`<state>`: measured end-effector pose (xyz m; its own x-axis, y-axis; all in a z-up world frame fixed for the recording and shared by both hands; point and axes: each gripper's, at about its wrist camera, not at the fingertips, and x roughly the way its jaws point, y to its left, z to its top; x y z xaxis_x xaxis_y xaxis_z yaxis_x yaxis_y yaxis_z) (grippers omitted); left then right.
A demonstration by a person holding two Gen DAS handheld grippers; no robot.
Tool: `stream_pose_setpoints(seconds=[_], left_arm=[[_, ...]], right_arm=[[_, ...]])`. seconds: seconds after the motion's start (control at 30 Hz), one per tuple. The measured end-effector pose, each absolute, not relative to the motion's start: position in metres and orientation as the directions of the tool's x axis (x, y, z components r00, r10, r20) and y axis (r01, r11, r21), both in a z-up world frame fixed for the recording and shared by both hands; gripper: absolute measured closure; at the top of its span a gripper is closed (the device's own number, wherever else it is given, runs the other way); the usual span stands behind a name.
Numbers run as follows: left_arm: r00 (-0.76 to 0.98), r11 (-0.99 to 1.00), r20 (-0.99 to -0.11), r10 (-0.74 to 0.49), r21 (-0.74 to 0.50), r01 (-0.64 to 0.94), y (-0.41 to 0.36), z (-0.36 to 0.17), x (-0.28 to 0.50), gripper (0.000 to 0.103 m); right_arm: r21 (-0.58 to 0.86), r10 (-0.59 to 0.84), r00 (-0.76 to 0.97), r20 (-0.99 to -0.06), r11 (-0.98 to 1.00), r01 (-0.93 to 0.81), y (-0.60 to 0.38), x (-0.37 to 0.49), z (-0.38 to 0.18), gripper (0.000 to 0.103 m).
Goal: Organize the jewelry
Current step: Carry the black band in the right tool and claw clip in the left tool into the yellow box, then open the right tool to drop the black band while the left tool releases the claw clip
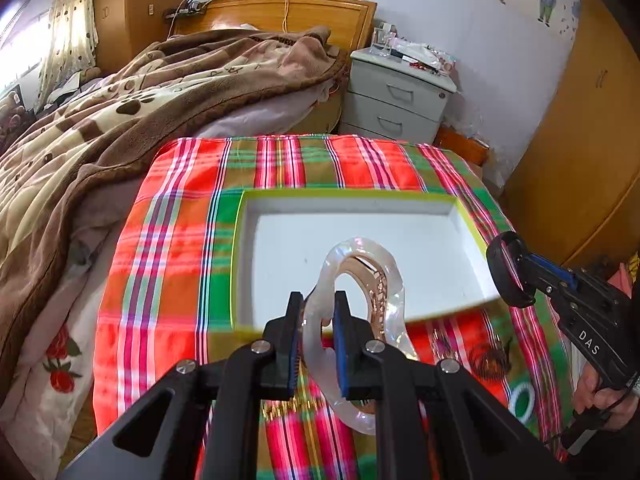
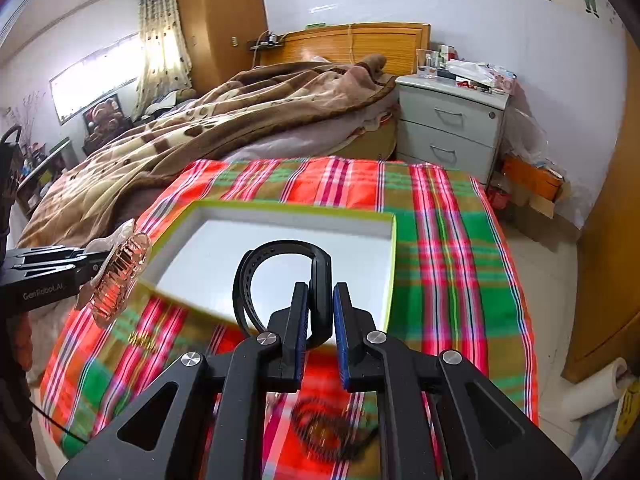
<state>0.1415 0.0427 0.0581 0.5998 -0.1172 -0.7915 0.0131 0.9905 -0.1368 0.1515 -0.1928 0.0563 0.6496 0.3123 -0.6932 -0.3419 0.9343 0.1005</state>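
**Item 1 — translucent pearly hair claw clip with rose-gold metal teeth** [image 1: 360, 304]. Location: held in the air over the near edge of the shallow white tray with a yellow-green rim [image 1: 464, 216], which sits on the red-and-green plaid cloth [image 1: 168, 248]. Carrier: left gripper [image 1: 316, 312].
Risk: the clip's curved, glossy shell is pinched at one narrow stretch only, with most of its bulk hanging out beyond the pads; a quick swing or tilt could, in my judgement, make it pivot or slide free and land on the cloth rather than in the tray.

**Item 2 — black rubbery wristband with a row of strap holes** [image 2: 280, 272]. Location: lifted above the tray's near side. Carrier: right gripper [image 2: 320, 308].
Risk: the band is flexible and held at its thicker body, so the free strap loop may flop and catch the tray rim on lowering.

**Item 3 — dark coiled piece** [image 2: 328, 428], too blurred to identify, lying on the cloth below the right gripper; not yet in the tray.
Risk: both tools approach the same tray side by side and could collide.

**Jaws.** Left: nearly closed, pads pressing either side of the clip's shell. Right: nearly closed, clamped on the wristband's body.
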Motion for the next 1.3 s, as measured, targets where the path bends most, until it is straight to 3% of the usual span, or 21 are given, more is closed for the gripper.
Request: stream_pose_setpoints(seconds=[0.7,1.3], left_arm=[[0.504,0.992,-0.859,-0.087,-0.121,-0.035,0.048,-0.004,0.255,0.088],[0.482,0.994,-0.874,-0.063,-0.1,-0.051,0.047,-0.013,0.265,0.084]], right_arm=[[0.042,0.184,0.583,-0.791,0.968,-0.249,-0.187,0.252,0.001,0.09],[-0.024,0.132,0.573,-0.809,0.966,-0.256,-0.175,0.263,-0.011,0.09]])
